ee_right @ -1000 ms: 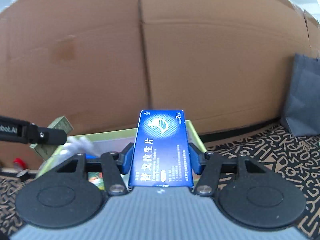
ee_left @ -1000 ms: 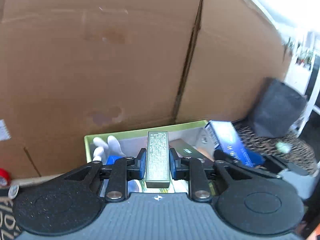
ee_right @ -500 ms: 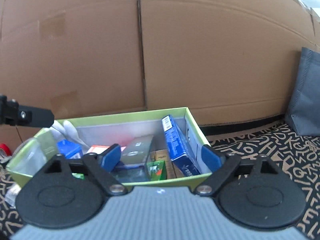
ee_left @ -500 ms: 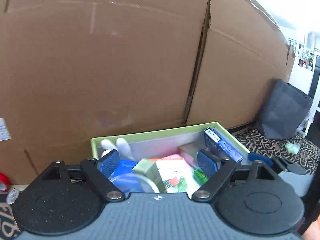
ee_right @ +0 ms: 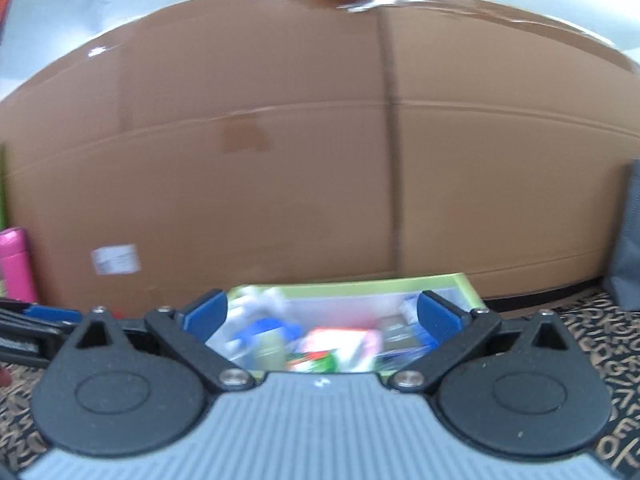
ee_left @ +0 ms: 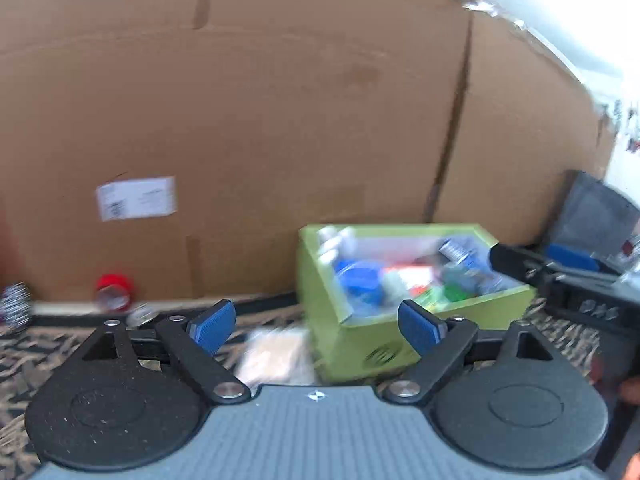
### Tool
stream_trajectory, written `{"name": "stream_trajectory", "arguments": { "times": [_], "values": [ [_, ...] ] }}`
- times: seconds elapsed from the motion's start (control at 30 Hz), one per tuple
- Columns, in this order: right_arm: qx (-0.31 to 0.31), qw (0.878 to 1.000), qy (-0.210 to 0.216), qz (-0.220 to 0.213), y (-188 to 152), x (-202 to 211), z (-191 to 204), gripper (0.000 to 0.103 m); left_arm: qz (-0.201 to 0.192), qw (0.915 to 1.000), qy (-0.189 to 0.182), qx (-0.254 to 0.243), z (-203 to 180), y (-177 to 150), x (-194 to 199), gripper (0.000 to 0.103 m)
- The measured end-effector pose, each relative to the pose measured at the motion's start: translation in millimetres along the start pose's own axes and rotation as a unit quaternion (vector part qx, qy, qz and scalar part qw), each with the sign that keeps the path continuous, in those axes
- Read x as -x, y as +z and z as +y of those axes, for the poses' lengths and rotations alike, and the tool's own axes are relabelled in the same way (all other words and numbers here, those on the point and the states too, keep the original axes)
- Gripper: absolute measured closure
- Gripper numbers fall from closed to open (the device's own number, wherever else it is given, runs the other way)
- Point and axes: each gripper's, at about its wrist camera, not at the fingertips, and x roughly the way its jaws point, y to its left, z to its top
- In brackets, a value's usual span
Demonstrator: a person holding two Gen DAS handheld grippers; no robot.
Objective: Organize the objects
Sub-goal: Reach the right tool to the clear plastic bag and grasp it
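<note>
A green box (ee_left: pixel 356 344) filled with several small packages stands on the patterned mat against the cardboard wall; it also shows in the right wrist view (ee_right: pixel 464 286). My left gripper (ee_left: pixel 316 326) is open and empty, pulled back to the left of and in front of the box. My right gripper (ee_right: pixel 322 312) is open and empty, facing the box from the front. The right gripper shows at the right in the left wrist view (ee_left: pixel 568 280). A pale plastic packet (ee_left: pixel 276 354) lies on the mat by the box's left corner. Both views are blurred.
A large cardboard box (ee_left: pixel 280 120) forms the back wall. A red tape roll (ee_left: pixel 114 288) lies at its foot on the left. A pink bottle (ee_right: pixel 14 264) stands at far left. A grey bag (ee_right: pixel 628 240) stands at the right.
Both grippers let go of their boxes into the green box one second to half a second ago. Since then both have pulled back, the left one swinging to the left.
</note>
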Motion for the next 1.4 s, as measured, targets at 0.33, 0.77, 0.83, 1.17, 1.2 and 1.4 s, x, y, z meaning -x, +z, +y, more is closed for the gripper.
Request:
{"name": "stream_trajectory", "arguments": {
  "times": [0.33,0.77,0.83,1.17,1.2,1.4],
  "values": [
    [0.053,0.983,0.111,0.134,-61,-3,117,0.005,0.075,0.9908,0.102,0.047,99,-51,15,0.011],
    [-0.001,0.976,-0.052,0.210,-95,-99,182,0.030,0.044,0.9876,0.136,0.065,150,-28,-12,0.011],
    [0.012,0.978,-0.043,0.206,-98,-98,184,0.060,0.044,0.9883,0.133,0.060,152,-21,-30,0.011],
    [0.047,0.972,0.075,0.216,-108,-45,176,0.073,0.079,0.9882,0.131,0.012,145,-7,-129,0.036],
    [0.046,0.972,0.079,0.218,-108,-44,175,0.074,0.090,0.9878,0.127,0.007,145,-8,-135,0.042],
    [0.075,0.965,0.123,0.217,-111,-27,171,0.074,0.098,0.9908,0.093,-0.013,143,-24,-114,0.072]
  ]
}}
